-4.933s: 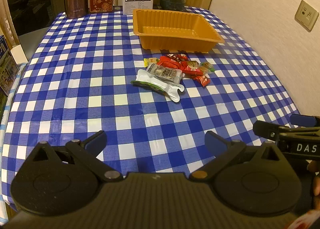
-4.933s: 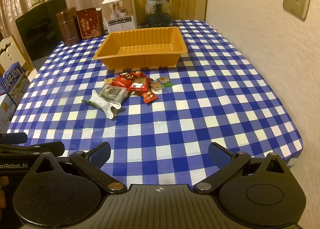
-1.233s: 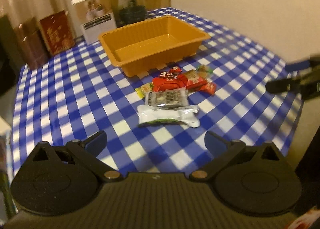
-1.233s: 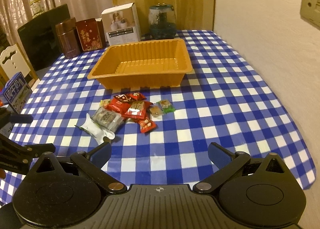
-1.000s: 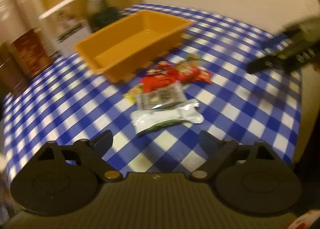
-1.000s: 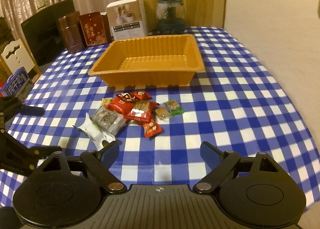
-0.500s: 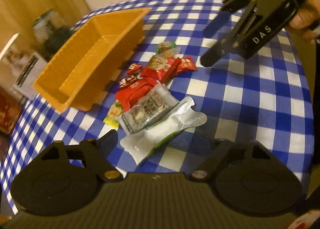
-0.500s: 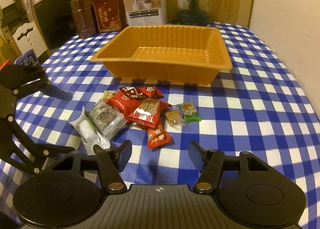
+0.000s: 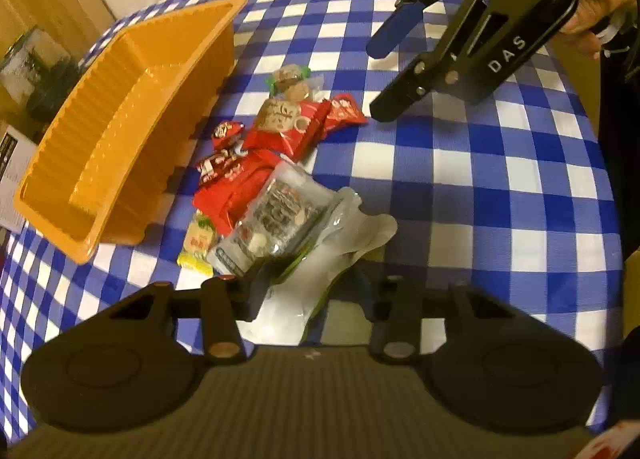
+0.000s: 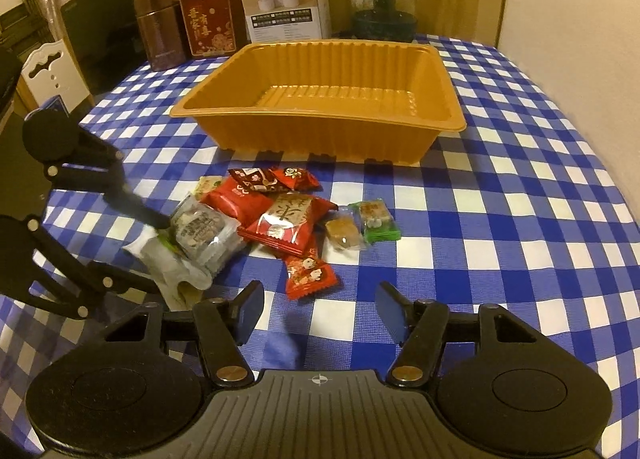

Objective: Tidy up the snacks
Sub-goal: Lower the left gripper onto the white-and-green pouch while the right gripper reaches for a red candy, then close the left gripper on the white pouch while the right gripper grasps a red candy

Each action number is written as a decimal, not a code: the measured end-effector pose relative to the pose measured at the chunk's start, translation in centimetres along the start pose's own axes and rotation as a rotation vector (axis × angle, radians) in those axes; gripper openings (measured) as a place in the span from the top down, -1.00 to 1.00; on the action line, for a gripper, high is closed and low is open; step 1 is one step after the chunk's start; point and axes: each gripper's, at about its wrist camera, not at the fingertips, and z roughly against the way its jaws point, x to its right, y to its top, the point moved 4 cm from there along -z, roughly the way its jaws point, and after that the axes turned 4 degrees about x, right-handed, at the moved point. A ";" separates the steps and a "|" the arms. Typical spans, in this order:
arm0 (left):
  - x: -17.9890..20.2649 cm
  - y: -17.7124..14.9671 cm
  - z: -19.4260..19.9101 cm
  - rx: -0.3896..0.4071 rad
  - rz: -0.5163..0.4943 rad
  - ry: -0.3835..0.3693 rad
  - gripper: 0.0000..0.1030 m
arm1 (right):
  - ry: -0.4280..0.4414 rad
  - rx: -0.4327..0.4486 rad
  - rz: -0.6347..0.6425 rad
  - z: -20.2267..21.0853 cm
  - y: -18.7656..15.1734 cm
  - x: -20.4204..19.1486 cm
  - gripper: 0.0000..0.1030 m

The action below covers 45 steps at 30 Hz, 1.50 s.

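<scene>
A pile of snack packets lies on the checked tablecloth in front of an empty orange tray (image 9: pixel 120 131) (image 10: pixel 332 99). My left gripper (image 9: pixel 316 291) (image 10: pixel 160 251) is open, its fingers on either side of a white and green pouch (image 9: pixel 320 271) (image 10: pixel 168 263) with a clear grey packet (image 9: pixel 280 219) (image 10: pixel 204 235) on top. My right gripper (image 10: pixel 318 315) (image 9: pixel 380 79) is open just in front of a small red packet (image 10: pixel 310 273) (image 9: pixel 344 109). Larger red packets (image 10: pixel 288 221) (image 9: pixel 256 167) and small green sweets (image 10: pixel 376 221) (image 9: pixel 288 77) lie in between.
At the table's far end stand a brown tin (image 10: pixel 158 31), a red box (image 10: pixel 206 21), a white box (image 10: pixel 288 3) and a glass jar (image 10: pixel 384 7). A wall runs along the right side. A white chair (image 10: pixel 52 71) stands left of the table.
Both grippers have moved in towards the snack pile. The left now has the white pouch between its fingers. The right has dropped lower and closer to the small red packet, its jaws narrower.
</scene>
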 end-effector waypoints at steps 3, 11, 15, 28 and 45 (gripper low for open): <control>0.4 -0.2 0.4 -0.020 0.081 -0.004 0.29 | 0.003 0.000 -0.004 -0.1 0.0 0.0 -0.22; 0.8 -0.7 0.6 -0.033 0.285 0.058 0.33 | 0.032 0.007 0.015 -0.6 0.5 -0.5 -0.22; 1.1 -0.7 0.6 -0.042 0.369 0.084 0.37 | 0.038 0.003 0.037 -1.4 0.8 -0.7 -0.22; 1.7 -1.2 1.2 0.015 0.559 0.128 0.38 | 0.054 -0.033 0.059 -4.0 1.3 -0.9 0.31; 2.2 -1.6 1.5 0.054 0.655 0.167 0.36 | 0.030 -0.069 0.032 -2.5 -0.3 -0.5 0.41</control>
